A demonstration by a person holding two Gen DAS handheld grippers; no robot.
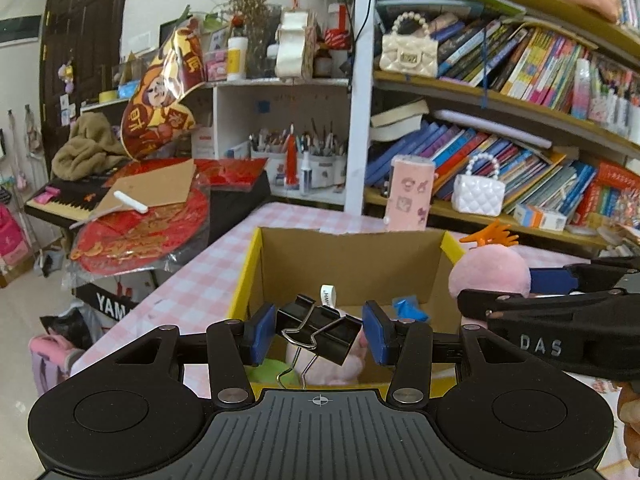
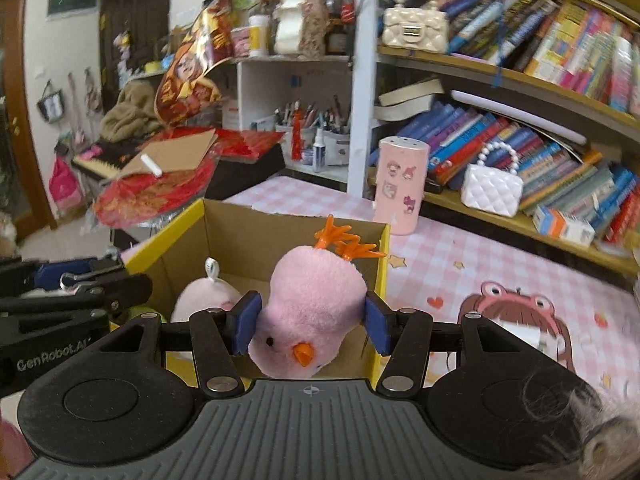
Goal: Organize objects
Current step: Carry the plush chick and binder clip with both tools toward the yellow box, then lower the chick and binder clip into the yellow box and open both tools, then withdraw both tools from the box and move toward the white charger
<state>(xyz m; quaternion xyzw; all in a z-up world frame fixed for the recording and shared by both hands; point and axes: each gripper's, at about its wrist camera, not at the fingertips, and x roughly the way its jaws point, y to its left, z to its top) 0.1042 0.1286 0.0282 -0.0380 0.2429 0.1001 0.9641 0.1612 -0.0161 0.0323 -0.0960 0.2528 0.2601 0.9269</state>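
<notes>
The cardboard box (image 1: pixel 352 256) with yellow outer walls stands open on the pink checked tablecloth (image 1: pixel 192 284), and both held things hang over it. The left gripper (image 1: pixel 318 334) is clamped on a black binder clip (image 1: pixel 320 328): its blue pads (image 1: pixel 262 332) press the clip's two sides, the clip sits tilted, and its wire handles hang down toward the near wall of the box. The right gripper (image 2: pixel 310 322) is clamped on a pink plush bird (image 2: pixel 308 312), held upside down over the box's right side, its orange beak toward the camera and its orange feet (image 2: pixel 346 242) pointing up and away; the pads dent the soft body on both sides. In the left wrist view that bird (image 1: pixel 490 272) shows just above the box's right wall. Inside the box lie a second pink plush (image 2: pixel 204 294) with a white tag, a green thing (image 1: pixel 272 374) near the front left corner that I cannot identify, and a small blue scrap (image 1: pixel 408 308) on the floor toward the right. Behind the box's far right corner stands a pink cylinder with stickers (image 2: pixel 400 186). Further behind the box, shelves (image 1: pixel 500 98) carry leaning books, a cream quilted purse (image 1: pixel 408 50) and a white quilted purse (image 1: pixel 478 192). To the left of the box, off the table, a keyboard (image 1: pixel 60 200) lies under red decorations and a sheet of cardboard (image 1: pixel 152 186).
</notes>
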